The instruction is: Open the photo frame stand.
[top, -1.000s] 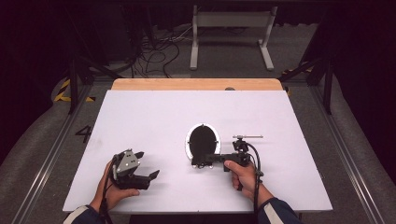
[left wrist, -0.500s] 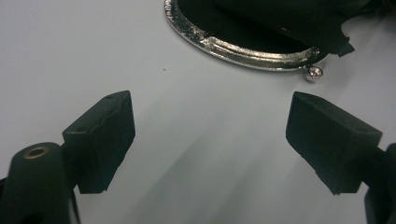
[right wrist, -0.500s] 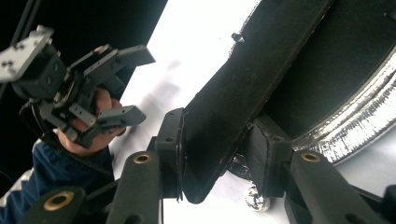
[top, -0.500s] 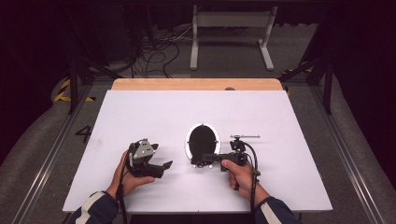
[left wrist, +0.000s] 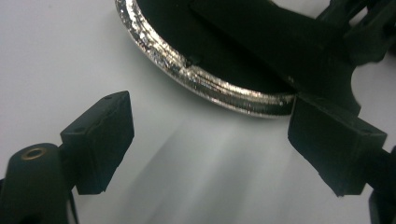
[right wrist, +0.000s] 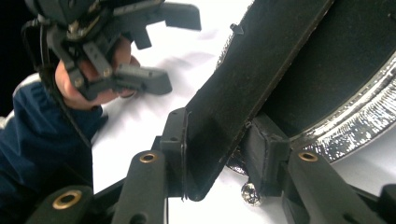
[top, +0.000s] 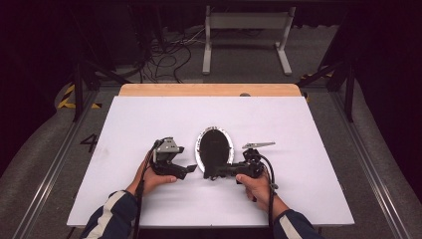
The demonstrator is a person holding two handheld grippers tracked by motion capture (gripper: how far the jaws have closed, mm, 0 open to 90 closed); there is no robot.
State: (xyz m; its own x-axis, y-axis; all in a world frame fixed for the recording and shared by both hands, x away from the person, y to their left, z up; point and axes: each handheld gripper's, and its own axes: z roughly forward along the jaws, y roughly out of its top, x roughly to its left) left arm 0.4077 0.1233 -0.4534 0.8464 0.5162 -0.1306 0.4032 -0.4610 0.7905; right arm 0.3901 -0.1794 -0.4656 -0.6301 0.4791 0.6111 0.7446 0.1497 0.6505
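An oval frame (top: 215,148) with a silver rim (left wrist: 205,83) lies black back up near the front middle of the white table (top: 308,144). Its black stand flap (right wrist: 243,79) rises from the back. My right gripper (right wrist: 217,154) is shut on that flap, pads on both faces, and its jaws have just been closing a little on it. In the high view the right gripper (top: 215,173) sits at the frame's near end. My left gripper (left wrist: 208,140) is open, its jaws straddling bare table just short of the rim, left of the frame (top: 191,169).
A wooden strip (top: 209,90) edges the table's far side. Beyond it are floor cables (top: 169,55) and a white stand (top: 246,30). Bare white surface lies on the left, right and far parts of the table.
My left hand and gripper have slid right across the table, from the front left to close beside the frame. The right gripper and the frame have stayed put.
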